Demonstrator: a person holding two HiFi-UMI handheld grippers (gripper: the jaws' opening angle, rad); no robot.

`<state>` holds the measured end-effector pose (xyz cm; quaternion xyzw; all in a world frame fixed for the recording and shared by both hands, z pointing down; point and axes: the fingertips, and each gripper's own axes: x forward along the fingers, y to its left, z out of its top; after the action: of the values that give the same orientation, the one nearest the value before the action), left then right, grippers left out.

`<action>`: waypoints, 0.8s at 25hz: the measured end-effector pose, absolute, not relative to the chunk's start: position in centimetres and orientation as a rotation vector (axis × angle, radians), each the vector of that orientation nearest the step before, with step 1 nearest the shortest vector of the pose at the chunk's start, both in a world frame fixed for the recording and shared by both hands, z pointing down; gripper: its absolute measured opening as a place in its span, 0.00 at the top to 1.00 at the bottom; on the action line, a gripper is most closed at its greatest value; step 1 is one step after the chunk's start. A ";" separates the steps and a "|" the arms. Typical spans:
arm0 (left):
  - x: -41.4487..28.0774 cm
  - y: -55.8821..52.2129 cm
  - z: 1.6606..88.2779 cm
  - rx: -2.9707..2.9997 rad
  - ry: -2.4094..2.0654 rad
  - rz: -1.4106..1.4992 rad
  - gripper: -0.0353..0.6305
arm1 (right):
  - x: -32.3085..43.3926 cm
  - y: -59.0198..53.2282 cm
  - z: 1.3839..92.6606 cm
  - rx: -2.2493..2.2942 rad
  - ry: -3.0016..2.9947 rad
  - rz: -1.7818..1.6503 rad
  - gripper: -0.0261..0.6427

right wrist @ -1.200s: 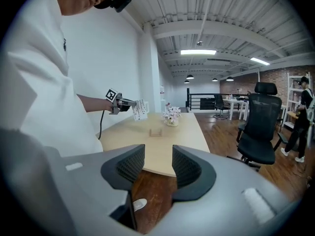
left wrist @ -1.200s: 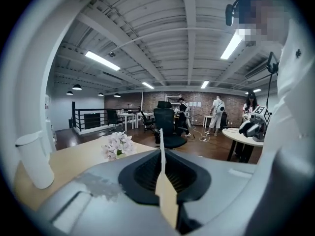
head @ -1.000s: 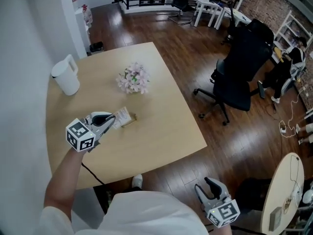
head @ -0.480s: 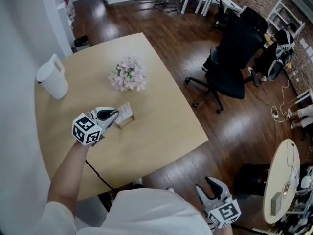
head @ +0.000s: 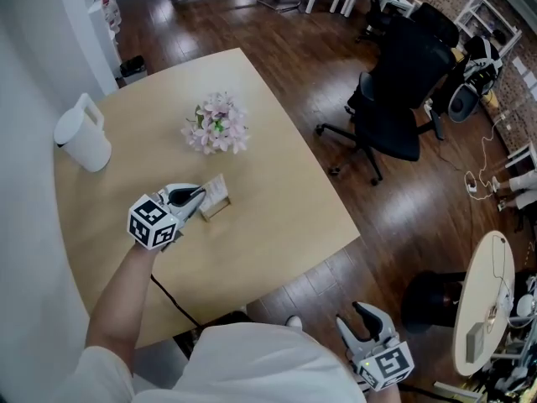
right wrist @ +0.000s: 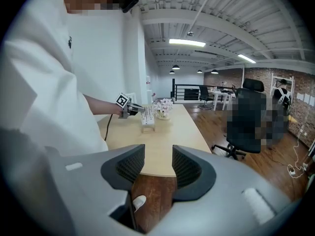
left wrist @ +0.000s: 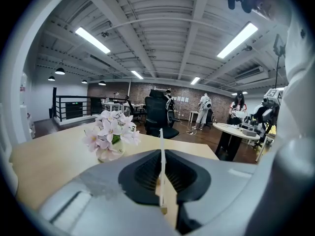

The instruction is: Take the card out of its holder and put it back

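Observation:
A pale card (head: 216, 191) stands upright in a small wooden holder (head: 217, 209) on the light wooden table (head: 268, 200). My left gripper (head: 198, 198) is shut on the card's near edge. In the left gripper view the card (left wrist: 161, 146) shows edge-on, pinched between the dark pads, with the holder (left wrist: 163, 209) at its foot. The right gripper view shows the card (right wrist: 147, 115) and left gripper (right wrist: 132, 110) far off. My right gripper (head: 352, 317) hangs open and empty below the table's edge, over the wood floor; its jaws (right wrist: 151, 168) stand apart.
A vase of pink flowers (head: 216, 126) stands just behind the card. A white pitcher (head: 81, 139) sits at the table's far left. Black office chairs (head: 394, 99) stand right of the table. A round table (head: 487, 309) is at the lower right.
The head view has shifted a little. My left gripper stays shut on the card at the holder; the right gripper hangs where it was.

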<state>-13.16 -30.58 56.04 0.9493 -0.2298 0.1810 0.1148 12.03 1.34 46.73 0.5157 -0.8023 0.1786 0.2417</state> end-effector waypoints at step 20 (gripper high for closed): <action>-12.4 -30.6 60.8 2.746 -0.618 0.583 0.92 | 12.5 0.3 47.2 1.384 -2.169 0.522 0.69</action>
<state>-12.40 -30.55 60.76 0.9468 -0.2131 0.2011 0.1333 12.46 0.30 47.17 0.5096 -0.7989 0.1923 0.2552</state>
